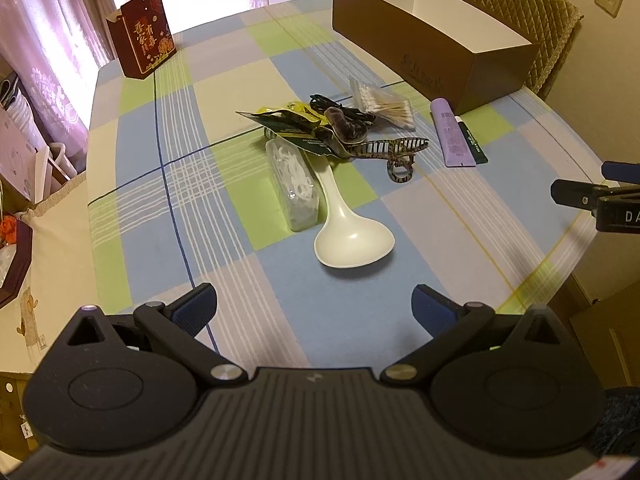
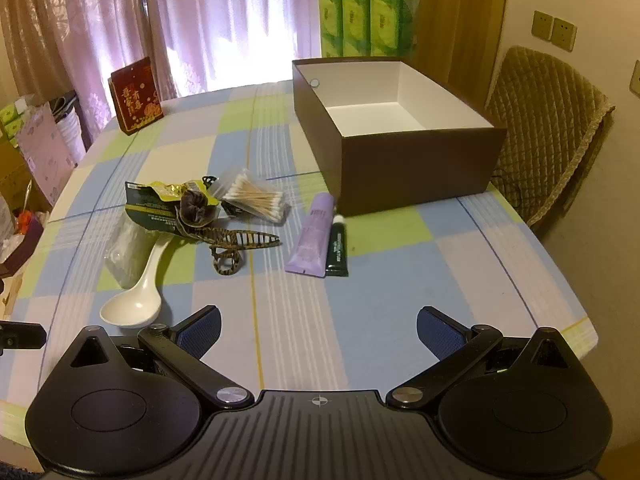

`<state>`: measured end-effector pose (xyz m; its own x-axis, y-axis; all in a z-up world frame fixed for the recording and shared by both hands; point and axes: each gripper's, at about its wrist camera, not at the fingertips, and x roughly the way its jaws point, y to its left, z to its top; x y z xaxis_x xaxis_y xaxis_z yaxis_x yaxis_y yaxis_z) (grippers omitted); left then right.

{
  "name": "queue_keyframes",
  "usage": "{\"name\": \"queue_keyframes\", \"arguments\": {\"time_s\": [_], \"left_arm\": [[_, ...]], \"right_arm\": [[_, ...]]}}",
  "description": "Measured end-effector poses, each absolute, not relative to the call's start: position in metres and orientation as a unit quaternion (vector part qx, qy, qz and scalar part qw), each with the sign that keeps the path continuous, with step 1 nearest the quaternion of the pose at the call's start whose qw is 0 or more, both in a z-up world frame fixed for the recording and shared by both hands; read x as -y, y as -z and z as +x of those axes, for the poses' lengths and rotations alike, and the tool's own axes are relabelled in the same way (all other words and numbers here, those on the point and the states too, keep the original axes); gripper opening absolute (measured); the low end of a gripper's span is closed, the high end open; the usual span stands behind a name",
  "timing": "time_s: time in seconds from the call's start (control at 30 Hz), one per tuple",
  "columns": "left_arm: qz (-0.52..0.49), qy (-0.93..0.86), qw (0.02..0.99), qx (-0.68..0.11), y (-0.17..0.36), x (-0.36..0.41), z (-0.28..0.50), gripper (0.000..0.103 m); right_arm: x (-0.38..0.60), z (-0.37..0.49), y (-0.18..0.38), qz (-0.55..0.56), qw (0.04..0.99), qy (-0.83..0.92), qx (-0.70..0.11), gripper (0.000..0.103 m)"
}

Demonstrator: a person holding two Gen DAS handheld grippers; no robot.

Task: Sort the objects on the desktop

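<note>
Counter cloth (image 2: 400,320) is blue, green and lilac checks; spoon (image 1: 348,236) white, box (image 2: 420,168) brown outside, tube (image 2: 314,236) lilac, hair clip (image 1: 396,150) tiger-striped.

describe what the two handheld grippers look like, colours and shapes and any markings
Both the left gripper and right gripper are matte black: ribbed central body, two rounded lobes, silver pivot rivets, angled link arms, and blue textured pads. The right one's side carries white letters "DA".

glossy white plastic spoon (image 1: 352,236) on a matt checked cloth (image 1: 280,308); smooth matt cardboard box (image 2: 420,168).
</note>
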<state>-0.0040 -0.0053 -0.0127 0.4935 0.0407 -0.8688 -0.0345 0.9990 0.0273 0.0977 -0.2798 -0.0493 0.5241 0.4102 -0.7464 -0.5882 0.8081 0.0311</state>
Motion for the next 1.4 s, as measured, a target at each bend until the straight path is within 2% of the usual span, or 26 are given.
{"name": "queue_keyframes", "arguments": {"time_s": [1.4], "left_arm": [[-0.061, -0.008, 0.835, -0.547, 0.035, -0.005, 0.024, 0.102]], "right_arm": [[0.271, 0.118, 0.055, -0.130, 0.851, -0.305, -0.407, 0.101]]}}
